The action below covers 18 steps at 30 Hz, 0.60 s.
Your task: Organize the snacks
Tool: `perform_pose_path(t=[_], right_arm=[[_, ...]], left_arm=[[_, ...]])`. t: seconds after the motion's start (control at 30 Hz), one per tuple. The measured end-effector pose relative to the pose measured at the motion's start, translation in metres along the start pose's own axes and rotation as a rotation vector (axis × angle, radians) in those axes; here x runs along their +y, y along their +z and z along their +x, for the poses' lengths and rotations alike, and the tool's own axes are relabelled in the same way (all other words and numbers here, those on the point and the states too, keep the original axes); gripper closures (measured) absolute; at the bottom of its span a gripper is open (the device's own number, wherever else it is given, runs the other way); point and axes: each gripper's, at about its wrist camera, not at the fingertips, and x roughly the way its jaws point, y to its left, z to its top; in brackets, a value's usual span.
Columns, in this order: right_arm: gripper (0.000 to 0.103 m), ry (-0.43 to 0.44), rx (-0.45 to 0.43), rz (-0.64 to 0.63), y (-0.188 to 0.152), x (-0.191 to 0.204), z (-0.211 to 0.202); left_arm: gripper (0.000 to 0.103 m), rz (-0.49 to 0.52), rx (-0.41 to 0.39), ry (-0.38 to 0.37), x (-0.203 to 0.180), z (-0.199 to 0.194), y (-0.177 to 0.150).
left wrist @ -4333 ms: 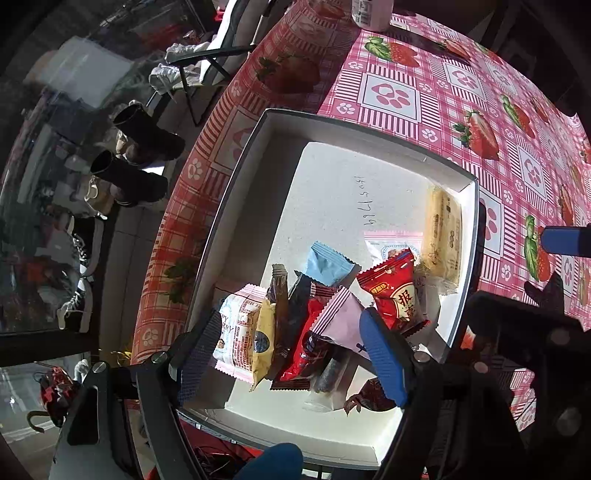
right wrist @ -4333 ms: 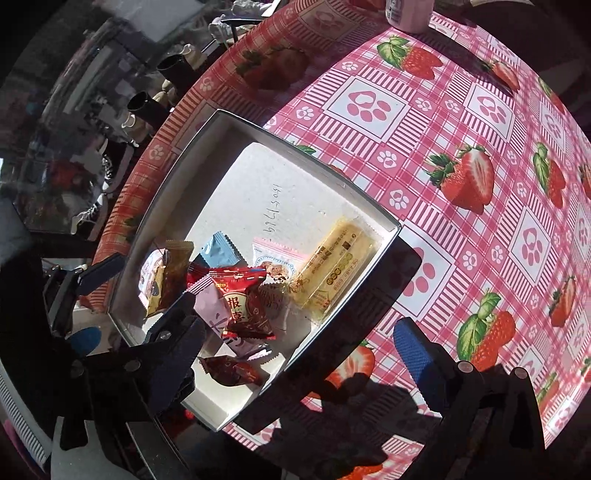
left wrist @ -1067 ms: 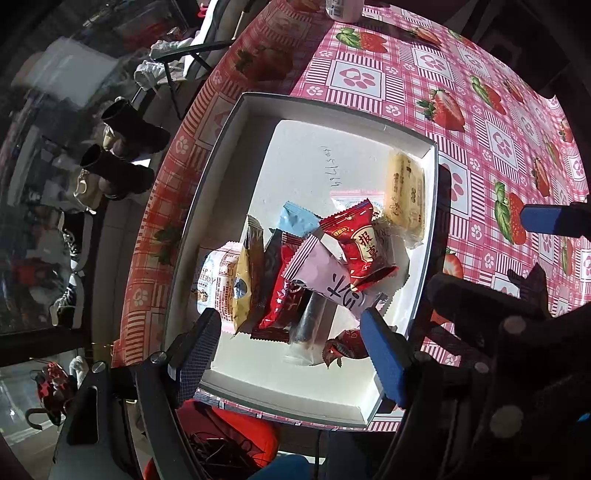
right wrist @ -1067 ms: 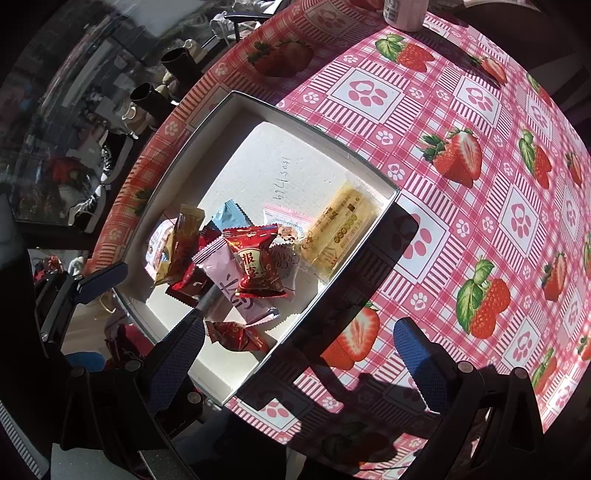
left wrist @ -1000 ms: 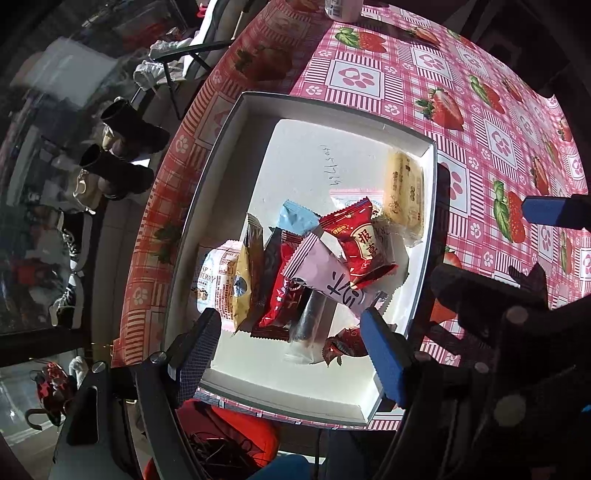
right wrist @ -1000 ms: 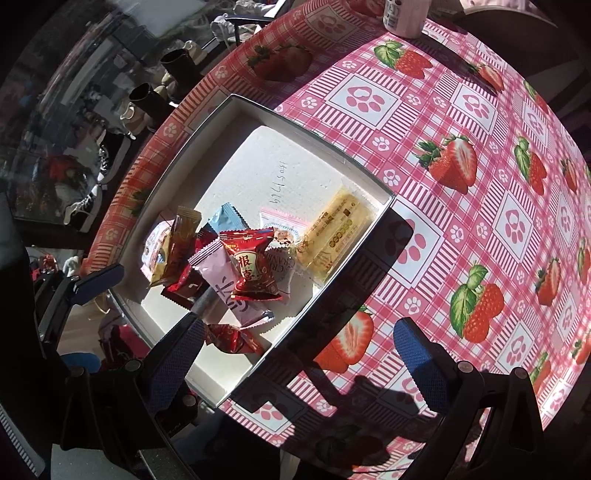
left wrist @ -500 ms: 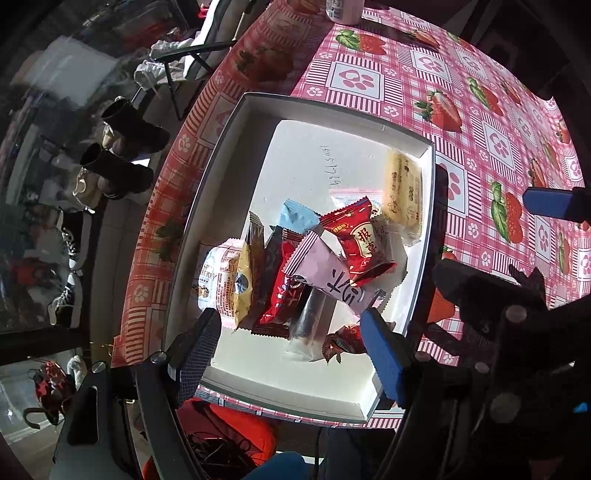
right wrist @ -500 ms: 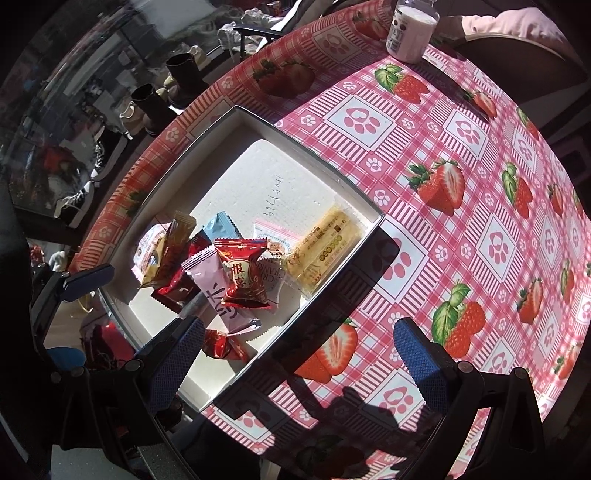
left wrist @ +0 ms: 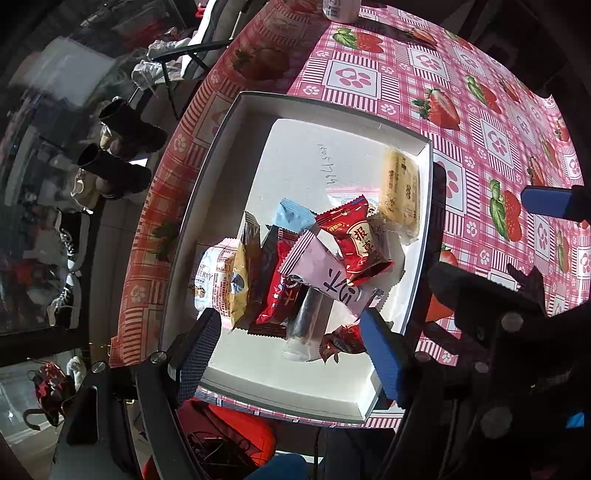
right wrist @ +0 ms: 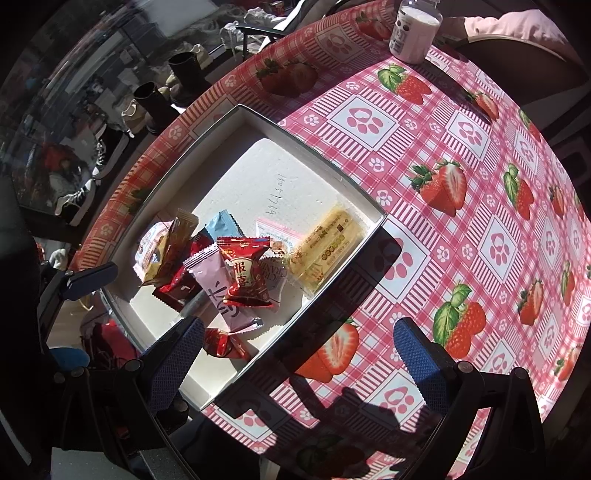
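Note:
A shallow white box (left wrist: 229, 122) (right wrist: 258, 114) sits at the table's near left corner and holds a heap of wrapped snacks. A red packet (left wrist: 356, 240) (right wrist: 245, 273) lies on a pink one (left wrist: 325, 273) (right wrist: 218, 284). A yellow bar (left wrist: 400, 188) (right wrist: 325, 247) rests along the box's right wall, and a small red candy (left wrist: 340, 341) (right wrist: 221, 343) lies nearest me. My left gripper (left wrist: 290, 350) hangs open above the box's near end, holding nothing. My right gripper (right wrist: 297, 358) is open and empty over the box's right edge and the tablecloth.
The strawberry-print tablecloth (right wrist: 461, 229) stretches right and away. A white bottle (right wrist: 413, 33) stands at the far edge beside a pink sleeve (right wrist: 517, 26). Off the table's left side are boots (left wrist: 118, 147), shoes and a folding chair (left wrist: 192, 48). A red bag (left wrist: 236, 432) lies below.
Since the earliest frames both grippers have drawn back from the box. Over the last second the right view tilted slightly and brought the bottle into sight. The snacks have not moved.

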Motion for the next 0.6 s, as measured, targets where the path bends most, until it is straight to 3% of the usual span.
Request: perform_pose_path(t=[0.6], right_arm=[[0.000,-0.002,0.001,-0.022,0.0008,0.0053,0.0004]], left_arm=[[0.022,-0.001,0.002,-0.005,0.0010,0.0010,-0.0001]])
